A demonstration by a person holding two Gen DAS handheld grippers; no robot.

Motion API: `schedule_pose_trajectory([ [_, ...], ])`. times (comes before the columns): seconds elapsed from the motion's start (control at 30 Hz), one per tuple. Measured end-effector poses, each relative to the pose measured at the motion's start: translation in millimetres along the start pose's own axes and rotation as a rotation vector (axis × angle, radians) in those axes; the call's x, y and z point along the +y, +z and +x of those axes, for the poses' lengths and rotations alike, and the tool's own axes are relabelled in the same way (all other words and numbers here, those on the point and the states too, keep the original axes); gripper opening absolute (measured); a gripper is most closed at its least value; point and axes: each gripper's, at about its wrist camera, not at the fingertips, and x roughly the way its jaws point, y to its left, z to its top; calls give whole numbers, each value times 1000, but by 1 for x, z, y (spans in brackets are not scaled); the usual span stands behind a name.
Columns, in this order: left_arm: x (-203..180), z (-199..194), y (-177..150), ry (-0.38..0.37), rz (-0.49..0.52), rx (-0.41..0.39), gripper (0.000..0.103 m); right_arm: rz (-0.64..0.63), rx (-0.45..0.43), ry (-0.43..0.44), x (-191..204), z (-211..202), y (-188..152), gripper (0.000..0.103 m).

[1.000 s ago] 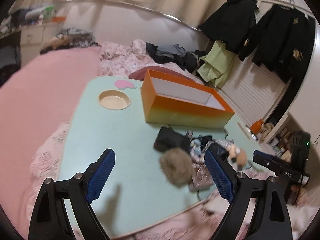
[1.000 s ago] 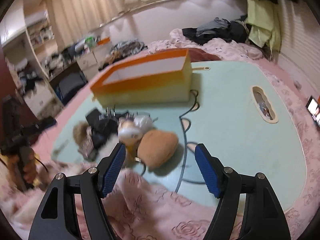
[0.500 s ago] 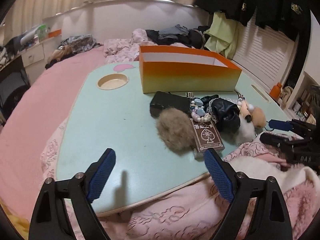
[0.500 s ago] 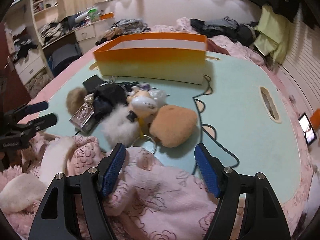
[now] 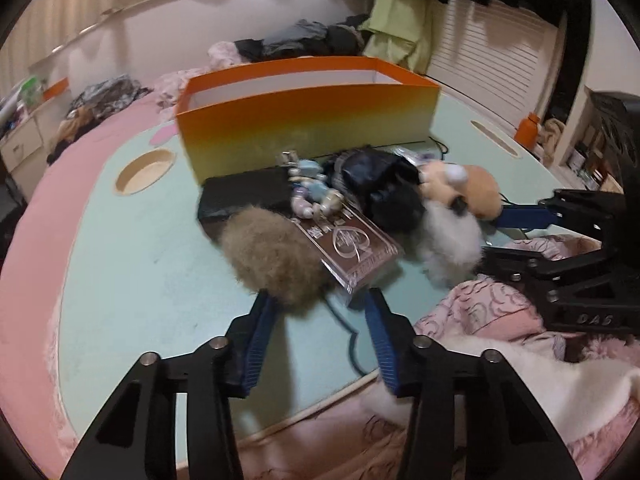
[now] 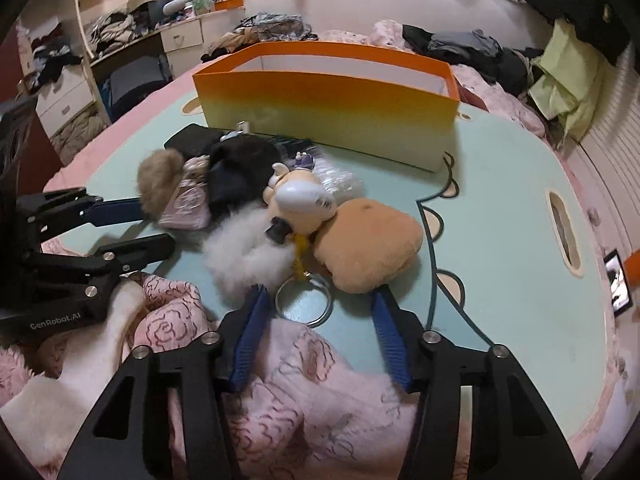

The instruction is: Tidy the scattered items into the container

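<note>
Both grippers have advanced toward the pile since half a second ago, and their jaws have narrowed. Left gripper (image 5: 316,300): jaws partly open, empty, tips at the near edge of the brown fur pom-pom (image 5: 272,256), with the corner of the clear card case (image 5: 352,246) between them. Right gripper (image 6: 318,300): jaws likewise apart and empty, straddling the metal key ring (image 6: 304,298), between the white fluffy pom-pom (image 6: 244,256) and the tan plush (image 6: 368,244). Scattered items lie heaped on the pale green table (image 5: 140,264), directly in front of the orange container (image 5: 304,120), which appears empty, though its floor is hidden behind the near wall. Also in the heap: a black flat pouch (image 5: 244,194), a beaded charm (image 5: 312,196), a dark crumpled pouch (image 6: 240,168) and a small figure toy (image 6: 300,196). Step in hand, by judgement: approach for a first grasp; nothing is yet lifted. Next move would call for closing the left jaws on the pom-pom without catching the card case, then carrying it over the container wall. Motion blur leaves the exact tip contact uncertain.
</note>
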Motion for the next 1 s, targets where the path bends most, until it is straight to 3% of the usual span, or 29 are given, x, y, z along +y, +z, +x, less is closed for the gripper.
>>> schedule_pose_trajectory([
  [0.13, 4, 8, 11, -21, -21, 3, 43, -6, 7, -10, -1, 8, 12, 50],
  [0.23, 12, 5, 17, -52, -93, -14, 46, 27, 11, -28, -9, 11, 21, 50],
  [0.3, 12, -4, 16, -64, -134, -31, 66, 48, -11, -42, -11, 4, 21, 50],
  [0.33, 10, -8, 14, -59, -141, -34, 82, 49, -25, -50, -11, -1, 19, 50],
  [0.37, 6, -12, 11, -47, -138, -38, 86, 49, -41, -57, -10, -7, 15, 50],
  [0.53, -7, -15, 1, 48, -141, -16, 89, 98, -36, -56, -13, -13, 1, 50],
  [0.7, 7, 0, -3, 104, -218, 42, 90, 182, -13, -88, -24, -5, -2, 50],
  [0.83, 5, 9, -4, 186, -199, 84, 103, 175, 19, -154, -20, 0, 0, 74],
  [1.0, 7, 13, -5, 190, -204, 83, 103, 207, 35, -167, -29, 1, -1, 86],
])
